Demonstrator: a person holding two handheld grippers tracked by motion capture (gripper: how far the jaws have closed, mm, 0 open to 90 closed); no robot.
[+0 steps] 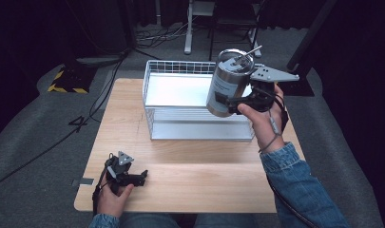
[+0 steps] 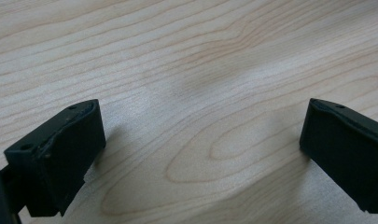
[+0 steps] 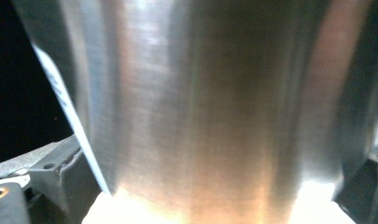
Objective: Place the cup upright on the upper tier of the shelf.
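Observation:
A steel tumbler (image 1: 228,83) with a lid and a straw hangs tilted in the air over the right end of the wire basket (image 1: 154,102). My right gripper (image 1: 233,103) is shut on its lower body, held by a hand in a denim sleeve. In the right gripper view the tumbler's brushed metal wall (image 3: 200,107) is right in front of the camera, a white label at its left. My left gripper (image 1: 143,176) rests low on the wooden table (image 1: 190,166) near the front left corner. Its jaws stand wide apart, with bare wood (image 2: 200,116) between the fingers (image 2: 60,149).
The white wire basket stands at the back middle of the table, its floor bare. Beyond the table are grey carpet, cables (image 1: 100,95), a yellow-black striped block (image 1: 66,80) and metal stand legs (image 1: 190,28).

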